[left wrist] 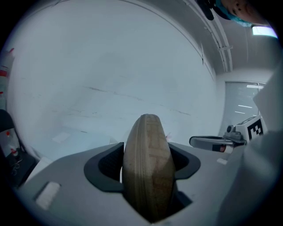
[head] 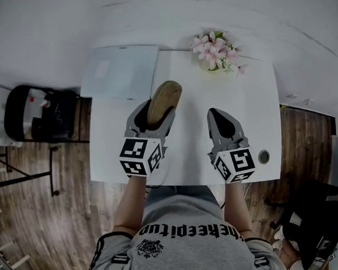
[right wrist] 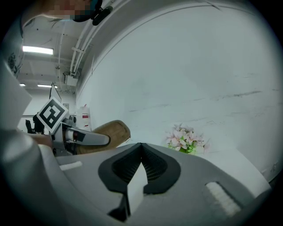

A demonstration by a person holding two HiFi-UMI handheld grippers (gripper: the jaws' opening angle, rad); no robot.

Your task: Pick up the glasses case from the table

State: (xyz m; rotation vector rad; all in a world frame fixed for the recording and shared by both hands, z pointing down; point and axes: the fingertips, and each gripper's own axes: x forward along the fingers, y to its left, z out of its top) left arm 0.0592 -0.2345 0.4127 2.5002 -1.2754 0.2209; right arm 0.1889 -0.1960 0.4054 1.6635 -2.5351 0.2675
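The glasses case [head: 163, 103] is a tan oval shell, held lifted above the white table [head: 254, 114] with its far end sticking out past the jaws. My left gripper [head: 156, 116] is shut on it, one pad on each broad side. The left gripper view has the case [left wrist: 148, 167] standing on edge between the dark pads of that gripper [left wrist: 148, 150]. My right gripper [head: 216, 112] hovers to the right, shut, with nothing in it. From the right gripper view its own tips [right wrist: 141, 145] meet, and the case [right wrist: 108, 134] shows at the left.
A pot of pink flowers [head: 216, 50] stands at the table's far edge. A white flat panel [head: 121, 71] lies at the far left. A black chair [head: 38, 115] stands on the wooden floor to the left. A round hole [head: 264, 156] sits near the table's front right corner.
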